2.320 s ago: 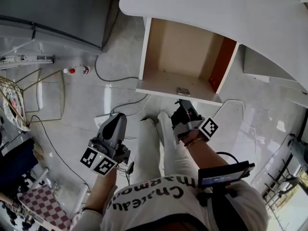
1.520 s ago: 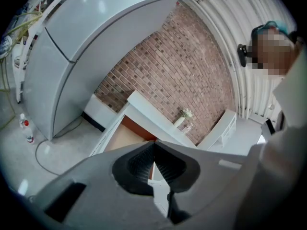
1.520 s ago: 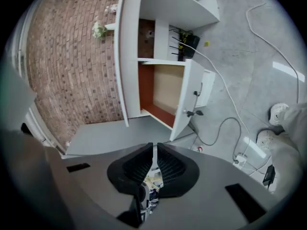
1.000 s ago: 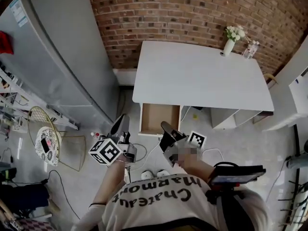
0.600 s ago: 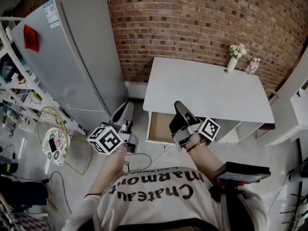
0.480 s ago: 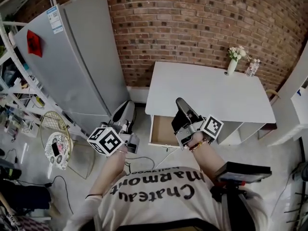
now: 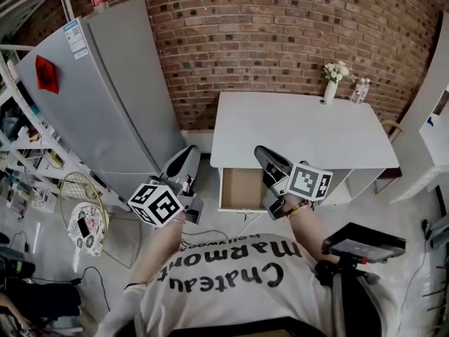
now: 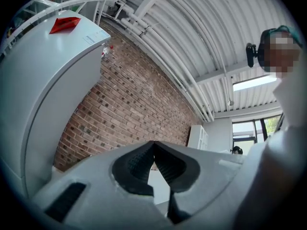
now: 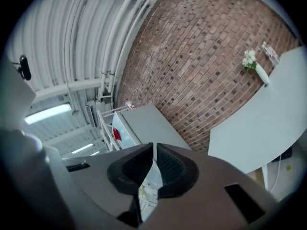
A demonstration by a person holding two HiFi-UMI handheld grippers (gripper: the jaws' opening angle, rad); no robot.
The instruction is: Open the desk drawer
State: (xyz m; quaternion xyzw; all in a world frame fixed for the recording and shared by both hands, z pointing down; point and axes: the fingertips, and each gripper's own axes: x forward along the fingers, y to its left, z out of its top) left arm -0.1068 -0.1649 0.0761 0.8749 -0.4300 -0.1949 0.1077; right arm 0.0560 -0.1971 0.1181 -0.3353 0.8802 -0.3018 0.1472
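Note:
The white desk (image 7: 302, 128) stands against the brick wall. Its drawer (image 7: 240, 188) is pulled out under the left end, and the light-brown inside looks empty. My left gripper (image 7: 184, 157) is raised well to the left of the drawer, in front of the fridge; its jaws meet at the tips with nothing between them (image 8: 153, 145). My right gripper (image 7: 265, 157) is raised over the drawer's right side as seen from above, apart from it. Its jaws (image 9: 154, 148) stand almost together, empty. The desk top (image 9: 268, 109) shows in the right gripper view.
A grey fridge (image 7: 105, 90) stands left of the desk. A vase of flowers (image 7: 330, 83) and a small bottle (image 7: 360, 90) sit at the desk's back right. A wire stand (image 7: 84, 213), shelves and floor cables lie at the left, white cabinets (image 7: 435, 139) at the right.
The view has pulled back from close over the open drawer to the whole room. Both grippers have risen away from the drawer, and the right one has rolled so its marker cube faces up.

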